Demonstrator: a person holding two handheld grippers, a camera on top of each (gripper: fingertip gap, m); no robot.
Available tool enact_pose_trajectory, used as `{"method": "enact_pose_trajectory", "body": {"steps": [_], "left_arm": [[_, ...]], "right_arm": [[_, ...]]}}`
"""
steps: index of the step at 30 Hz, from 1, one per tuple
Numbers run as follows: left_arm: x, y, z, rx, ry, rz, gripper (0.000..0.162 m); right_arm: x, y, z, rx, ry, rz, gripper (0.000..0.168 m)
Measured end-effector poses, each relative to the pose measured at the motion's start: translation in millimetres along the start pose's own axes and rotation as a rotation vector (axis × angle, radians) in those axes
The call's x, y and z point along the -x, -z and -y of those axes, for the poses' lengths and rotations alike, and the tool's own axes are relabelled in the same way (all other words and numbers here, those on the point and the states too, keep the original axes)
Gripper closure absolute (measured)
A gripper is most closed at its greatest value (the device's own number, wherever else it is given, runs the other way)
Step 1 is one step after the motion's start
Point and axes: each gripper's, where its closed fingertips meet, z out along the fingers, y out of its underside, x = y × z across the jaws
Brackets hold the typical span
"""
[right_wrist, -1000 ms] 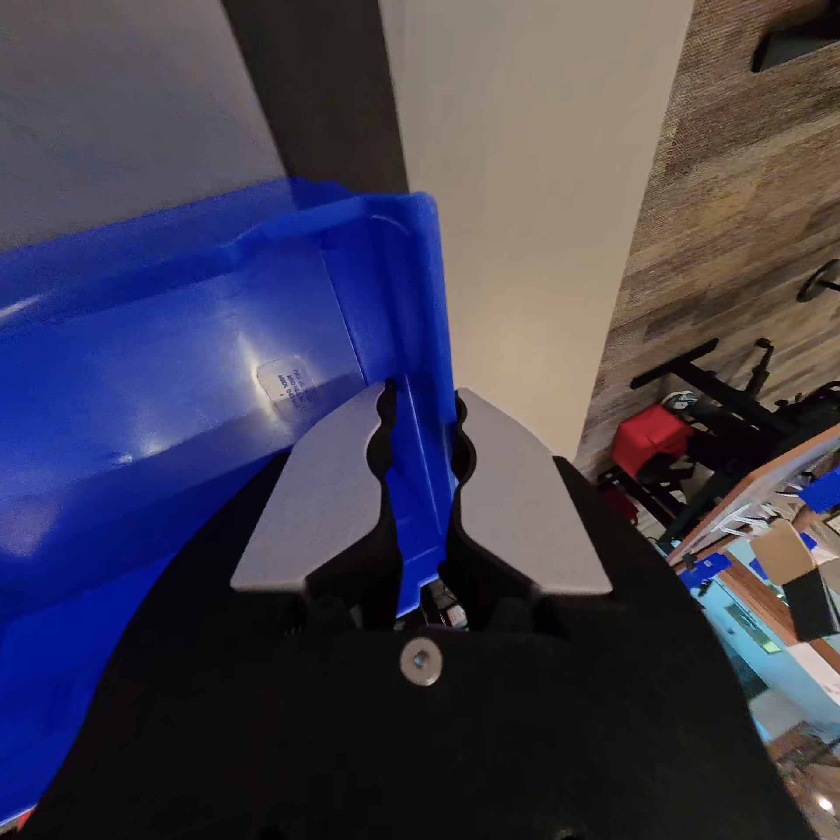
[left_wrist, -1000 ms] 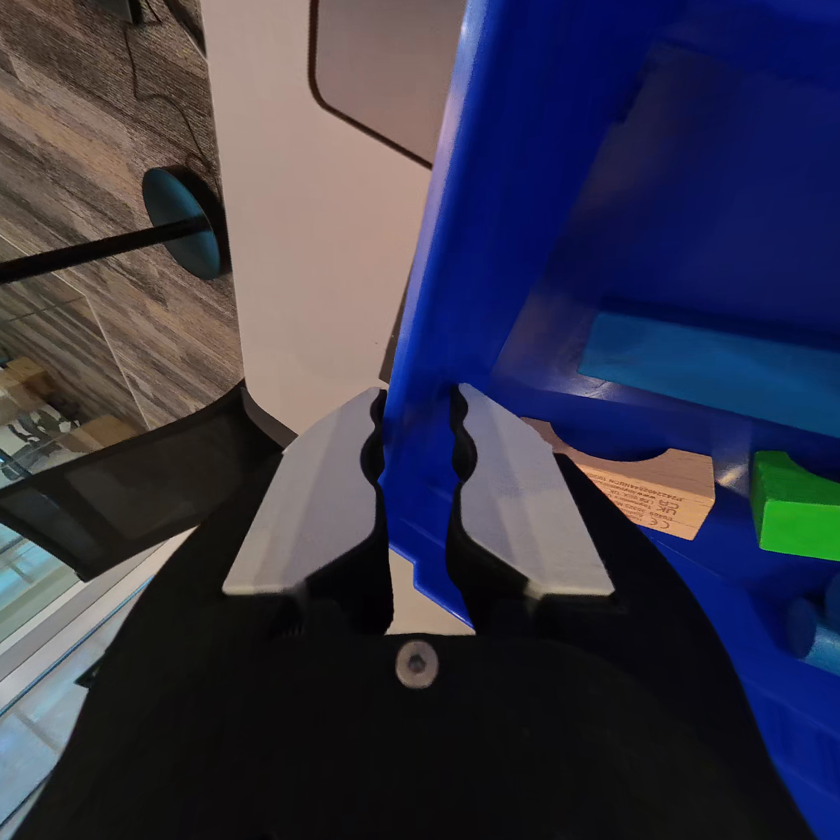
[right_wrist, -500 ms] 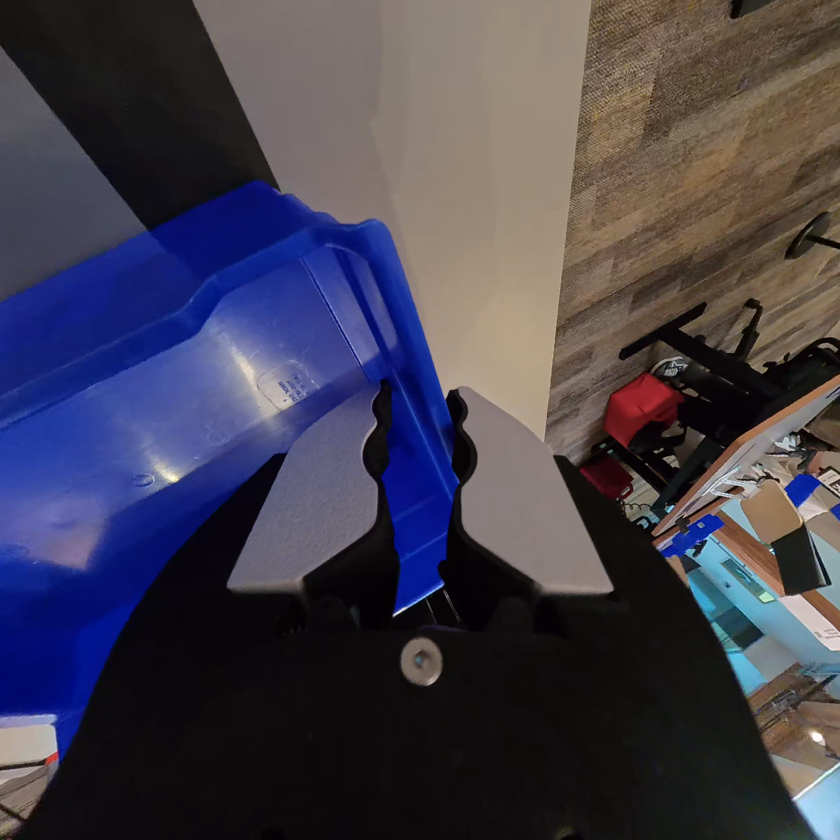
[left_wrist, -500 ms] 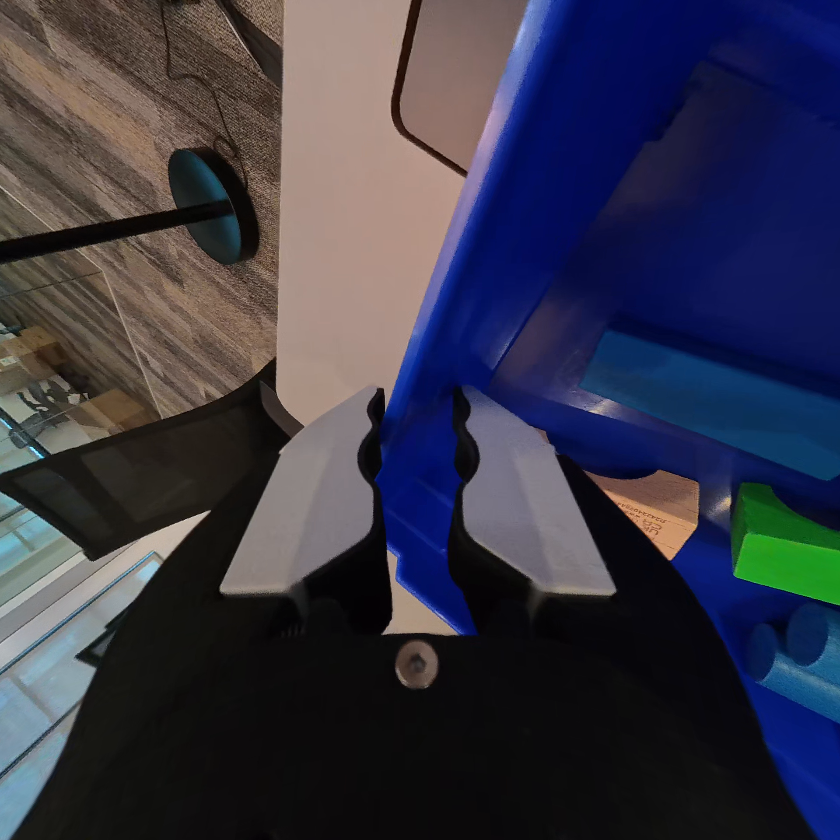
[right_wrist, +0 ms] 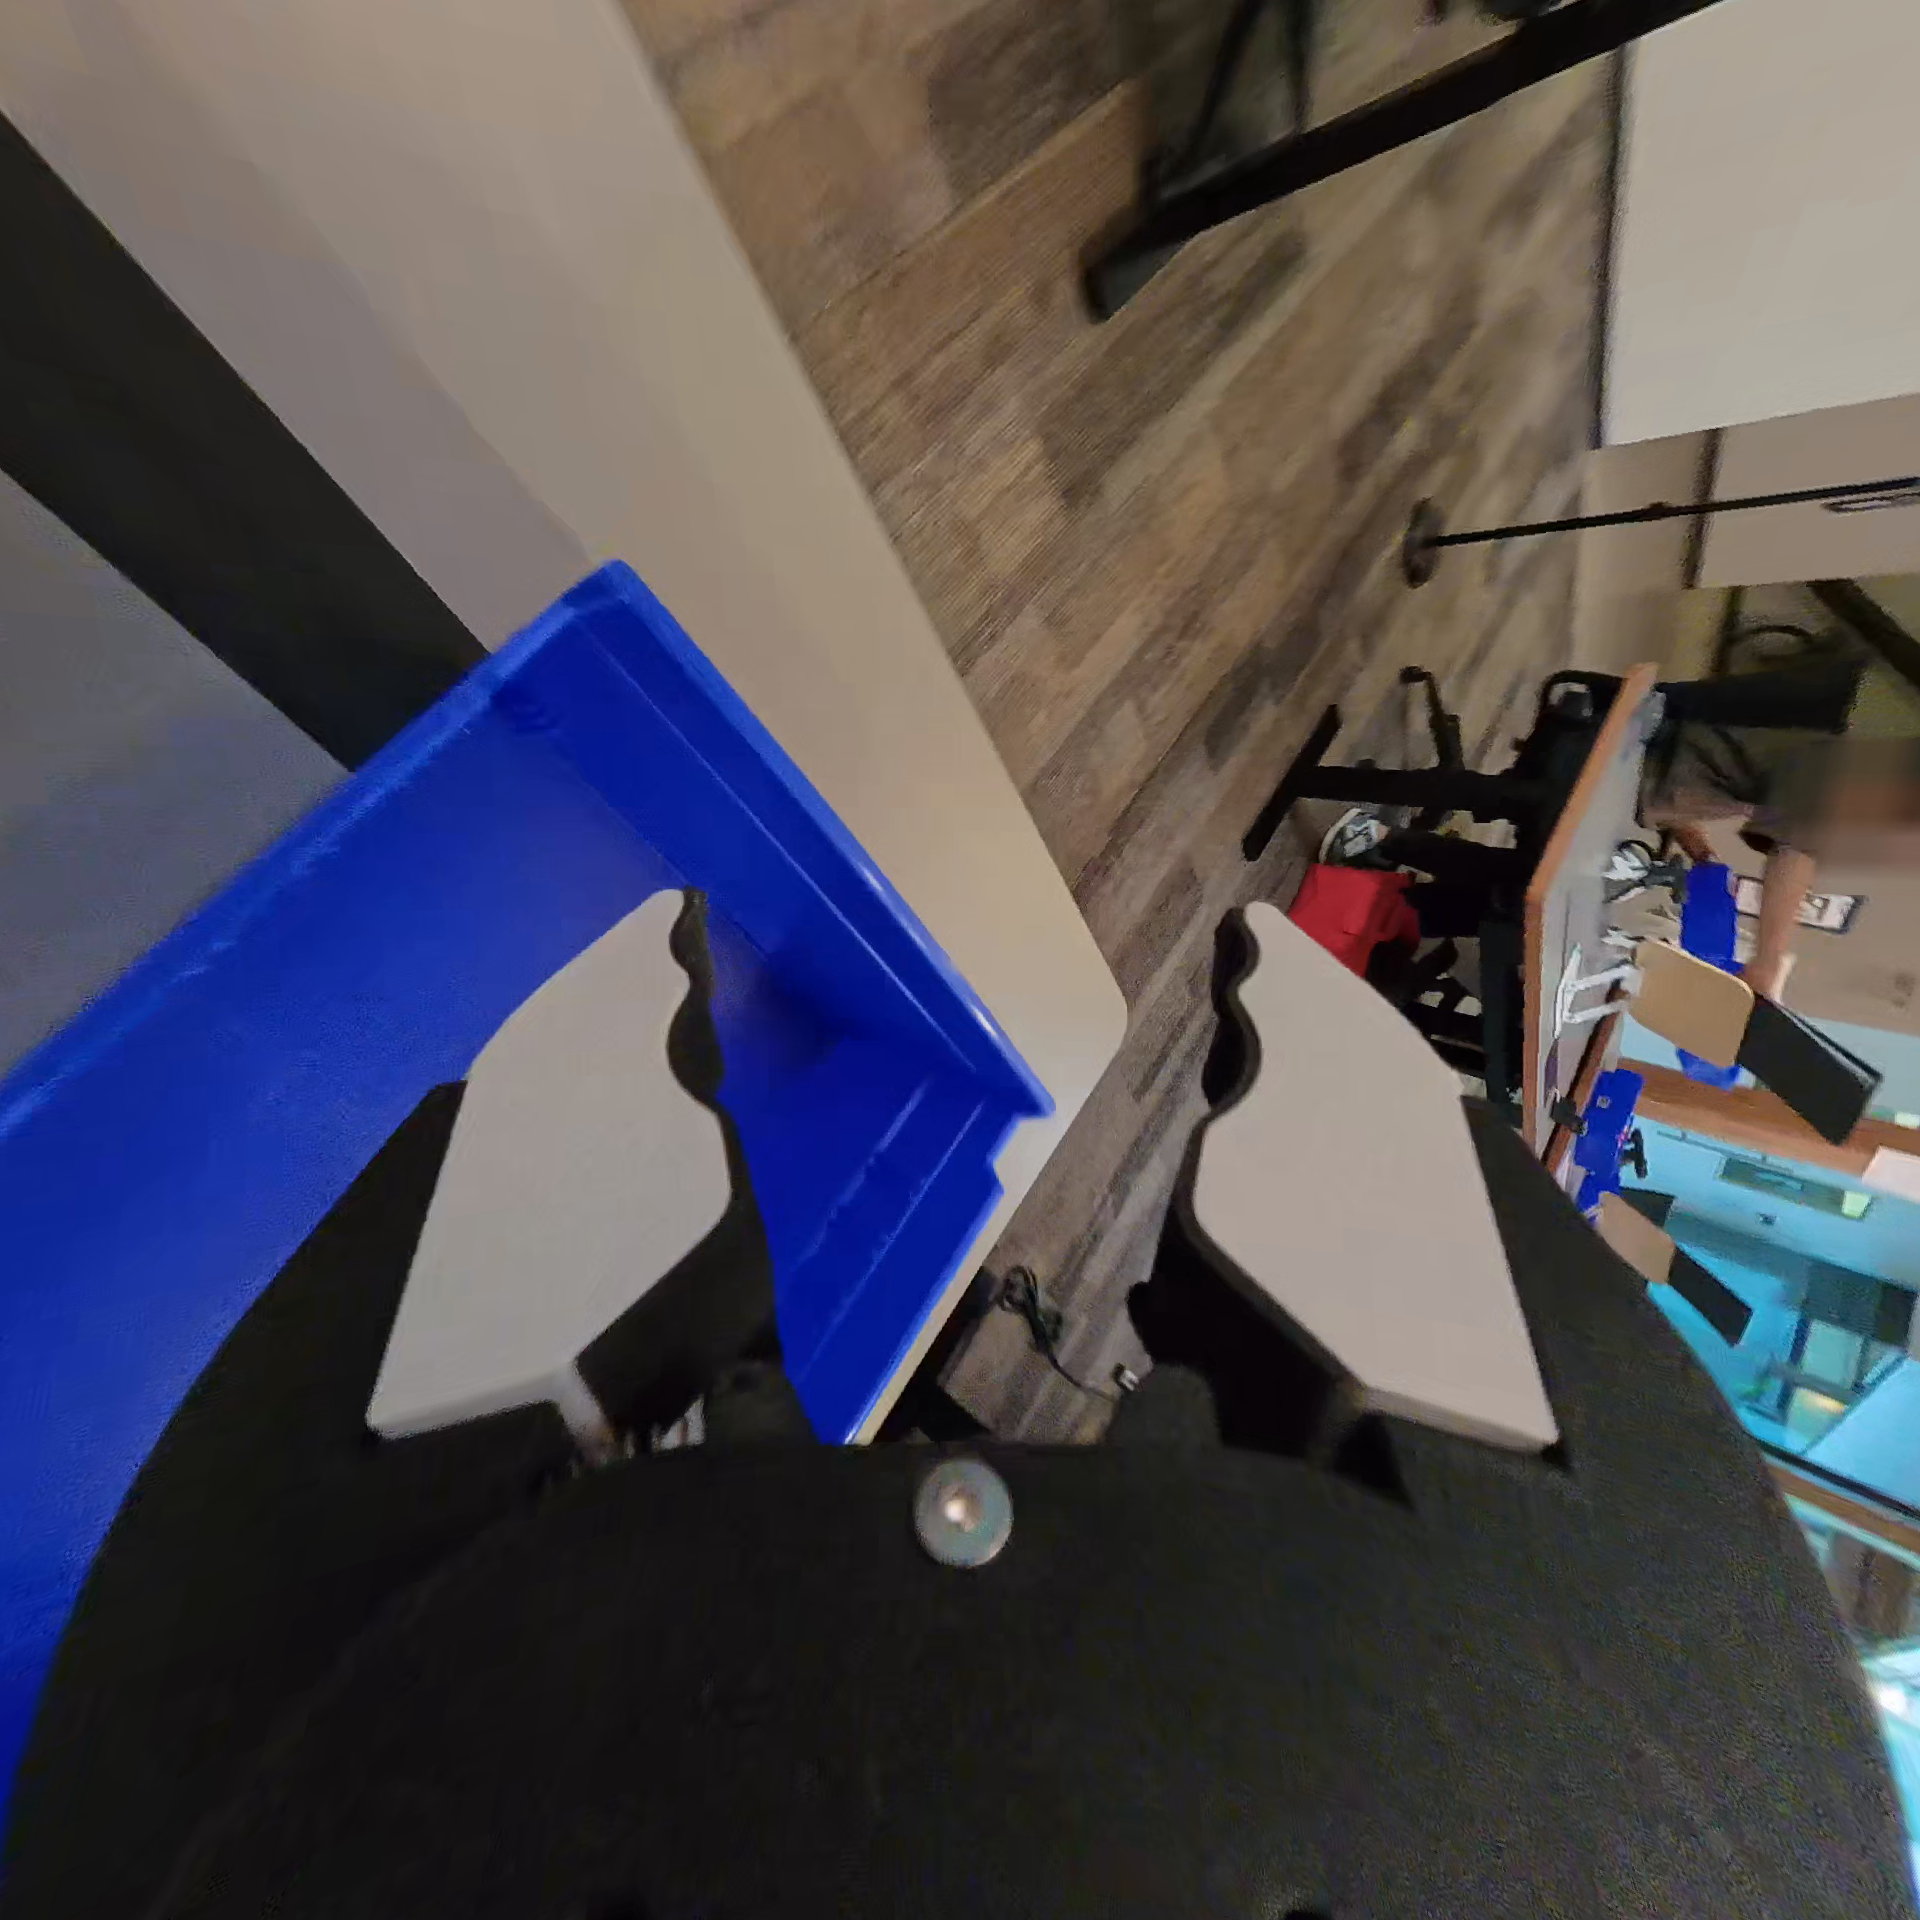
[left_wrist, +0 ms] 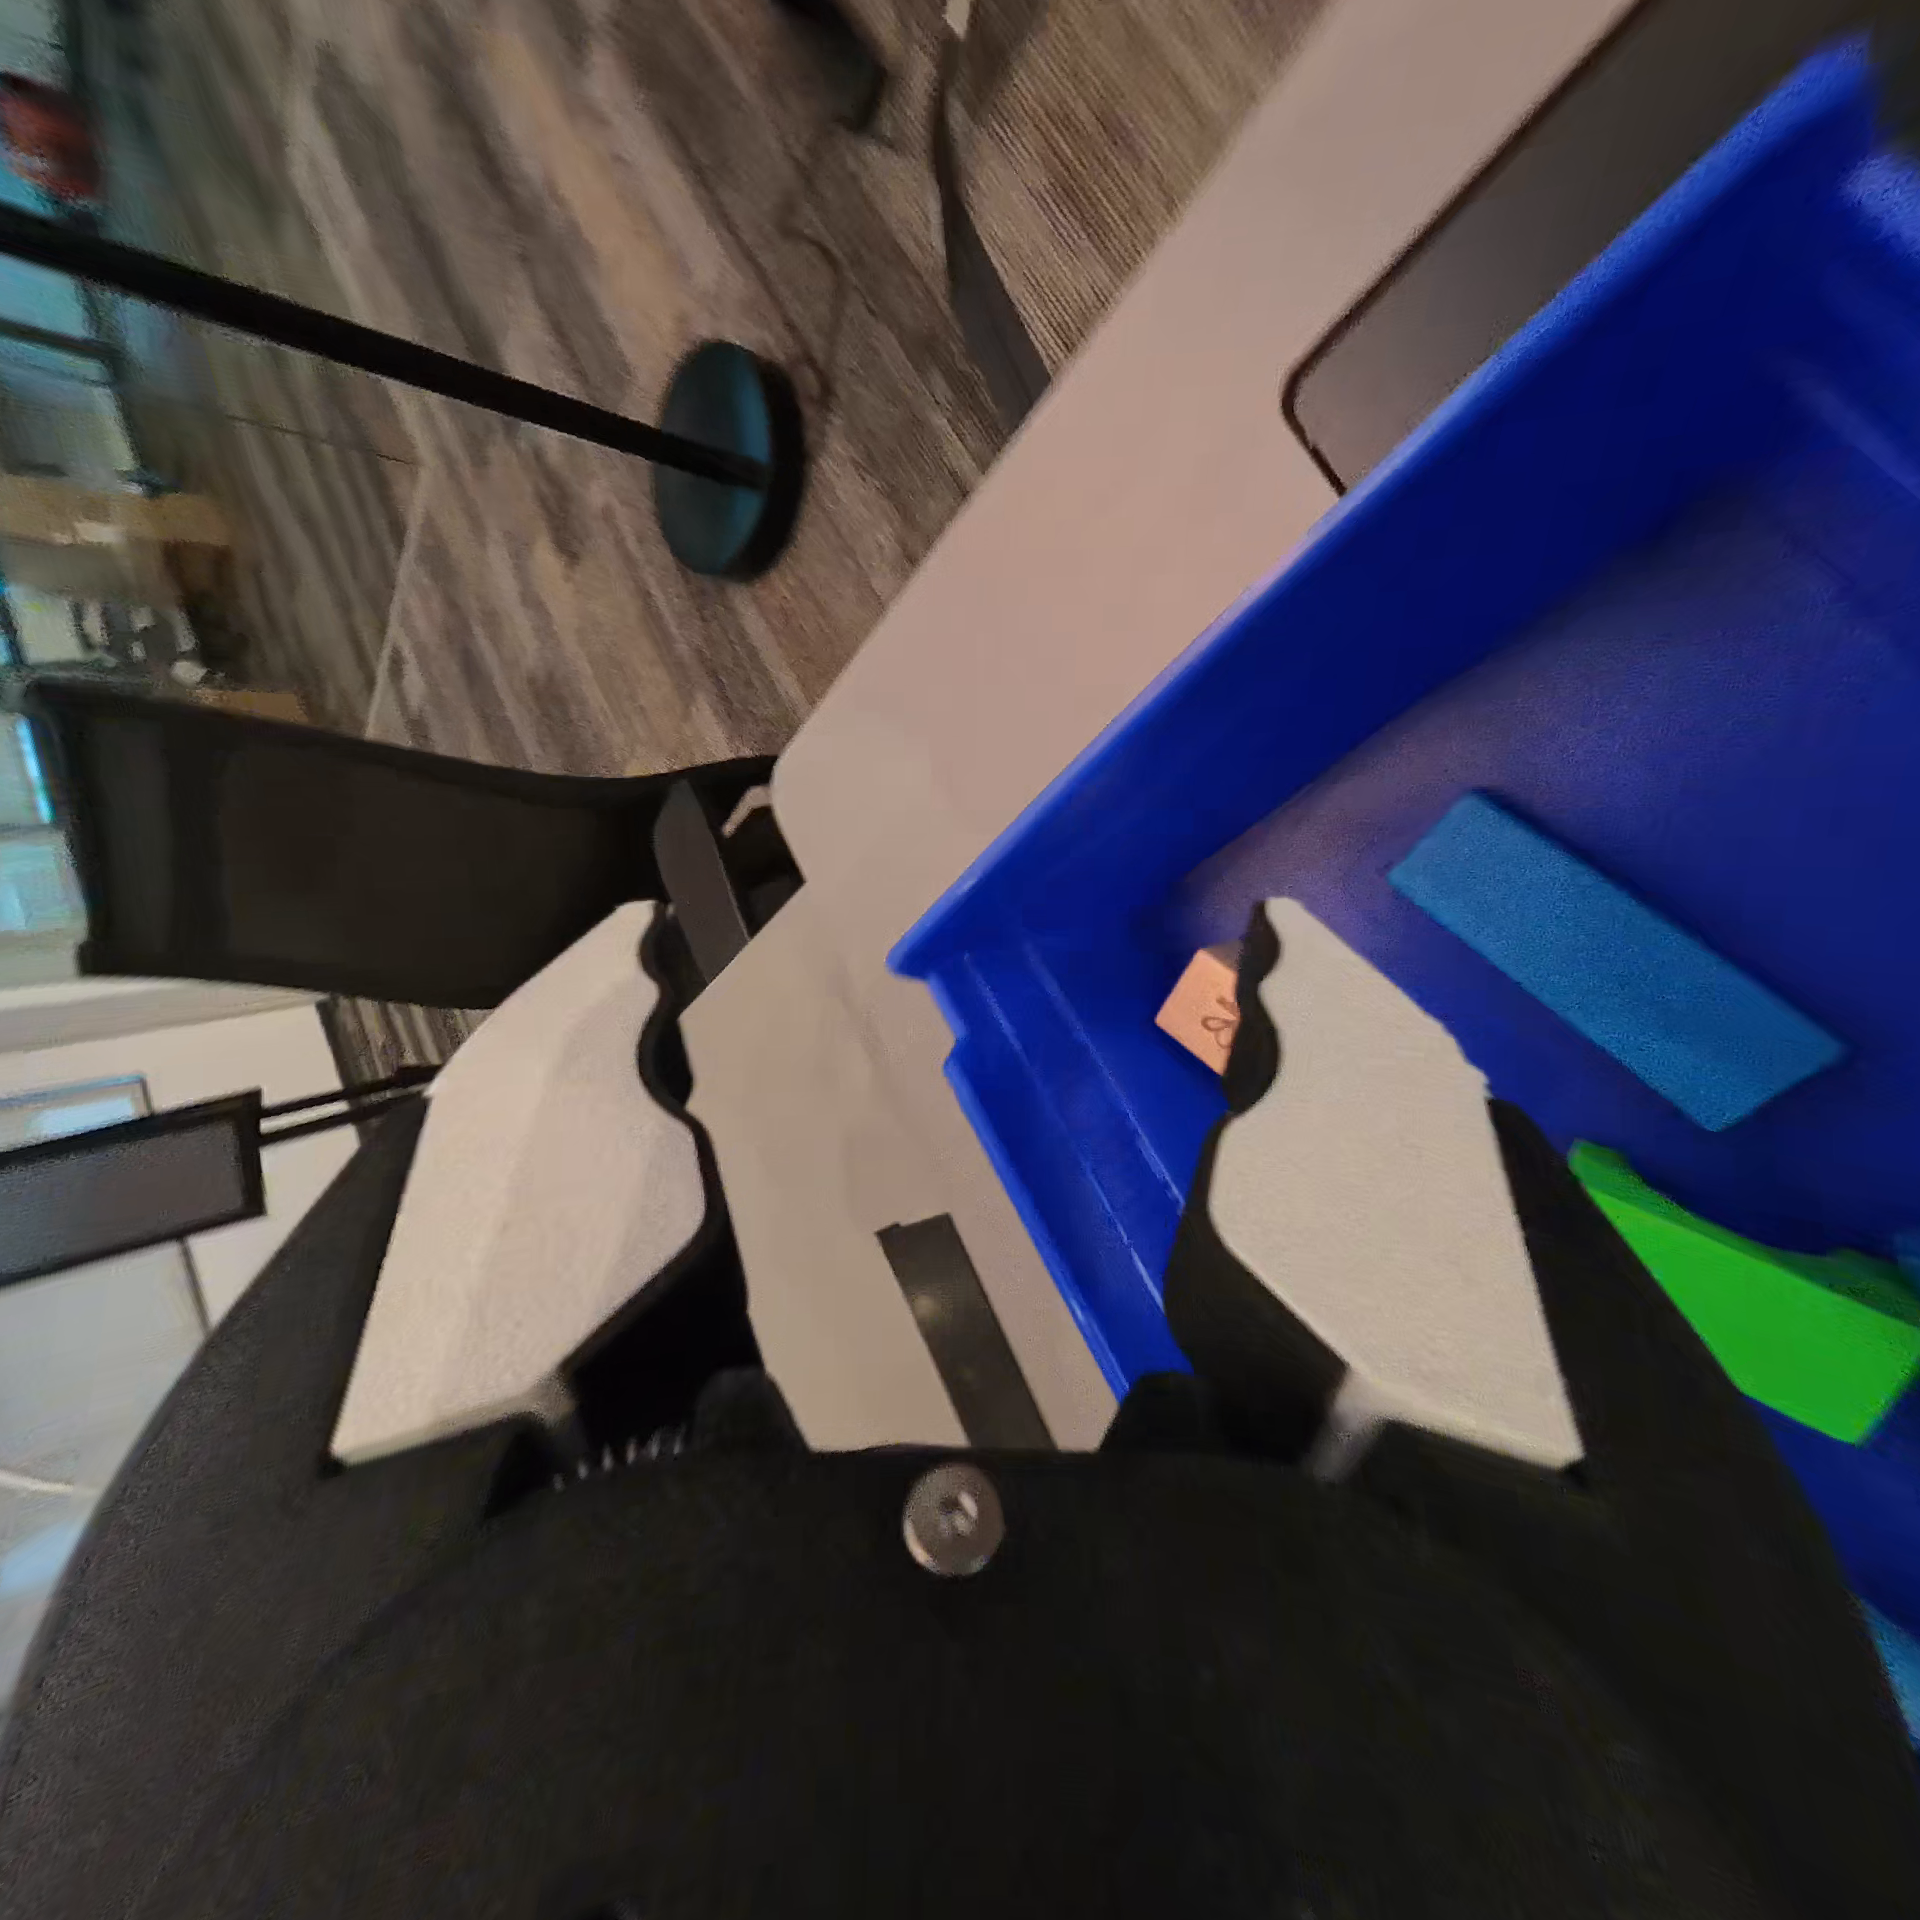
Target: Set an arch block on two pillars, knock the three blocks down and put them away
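Left wrist view takes in a white table with a blue bin sitting on it, and past the table edge a grey wood-look floor, a black chair back and a round dark stand base on a thin pole. Inside the bin lie a flat blue block, a green block nearer the camera, and a bare wooden block of which only a corner shows behind the finger. The left gripper is spread wide, straddling the bin's near corner wall: one finger outside over the table, the other inside the bin, nothing pinched between them.

Over on the right wrist view, the right gripper is likewise spread apart, its inner finger overlapping the bin's other end wall, its outer finger out over the floor. Both views are tilted steeply. A red bag and cluttered desks sit well off in the background; the picture is blurred there.
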Motion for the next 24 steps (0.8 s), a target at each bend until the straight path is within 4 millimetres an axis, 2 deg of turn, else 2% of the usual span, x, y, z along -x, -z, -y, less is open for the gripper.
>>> {"method": "enact_pose_trajectory", "body": {"steps": [1,3,5,7,9,12,15,19,21,24], "left_arm": [[3,18,-4,-0.034,0.056,0.039,0.053],[5,60,-12,-0.114,0.169,0.151,0.047],[-11,103,-20,-0.216,0.271,0.216,0.044],[-36,137,-31,-0.275,0.329,0.275,0.045],[-73,161,-36,-0.309,0.336,0.286,0.048],[-127,189,-27,-0.395,0.333,0.29,0.045],[-177,204,-15,-0.469,0.366,0.233,0.044],[-240,207,9,-0.495,0.323,0.124,0.043],[-262,206,21,-0.522,0.325,0.084,0.043],[-295,197,40,-0.543,0.308,0.006,0.043]], "right_arm": [[0,22,1,-0.03,-0.029,-0.034,0.076],[7,67,2,-0.108,-0.071,-0.103,0.075],[28,109,2,-0.175,-0.108,-0.142,0.072],[58,147,7,-0.267,-0.162,-0.153,0.069],[97,180,16,-0.355,-0.191,-0.135,0.068],[156,216,36,-0.477,-0.238,-0.092,0.069],[213,232,59,-0.545,-0.275,-0.024,0.067],[277,233,85,-0.623,-0.329,0.117,0.064],[293,227,91,-0.638,-0.357,0.146,0.064],[304,211,98,-0.663,-0.417,0.185,0.064]]}}
